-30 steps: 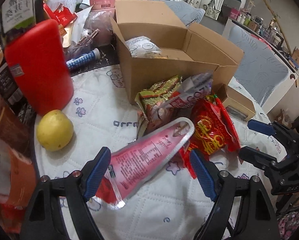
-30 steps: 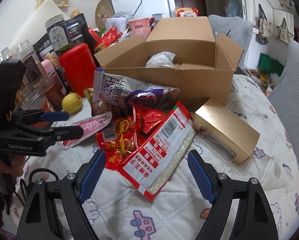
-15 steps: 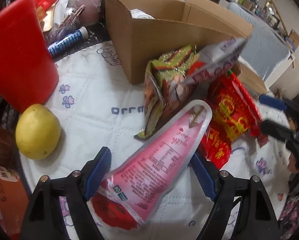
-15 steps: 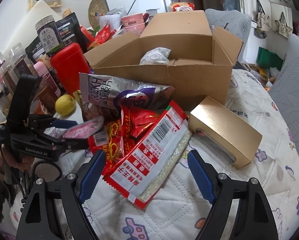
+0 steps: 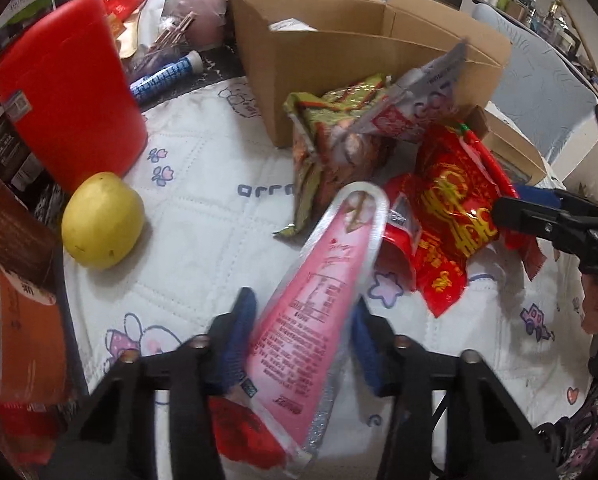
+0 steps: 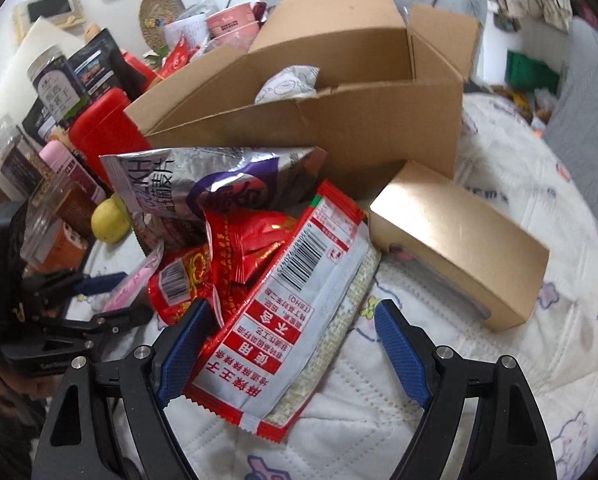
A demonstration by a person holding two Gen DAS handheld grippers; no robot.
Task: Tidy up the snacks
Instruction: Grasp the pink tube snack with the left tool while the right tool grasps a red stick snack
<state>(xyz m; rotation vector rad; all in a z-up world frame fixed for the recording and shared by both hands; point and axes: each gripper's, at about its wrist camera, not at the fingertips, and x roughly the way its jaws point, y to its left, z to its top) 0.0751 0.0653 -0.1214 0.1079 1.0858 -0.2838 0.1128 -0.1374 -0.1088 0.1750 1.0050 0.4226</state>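
Left gripper point(image 5: 303, 336) has just been closing, its blue pads now pinching the pink snack pouch point(image 5: 323, 292) off the quilt. Right gripper point(image 6: 291, 356) is spread around the red-and-white packet point(image 6: 283, 320), closing in, not squeezing yet. Cardboard box point(image 6: 339, 120) is right behind the pile.

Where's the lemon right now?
Left wrist view, left side: the lemon sits on the quilted cloth, just in front of the red canister, well left of the pink packet.
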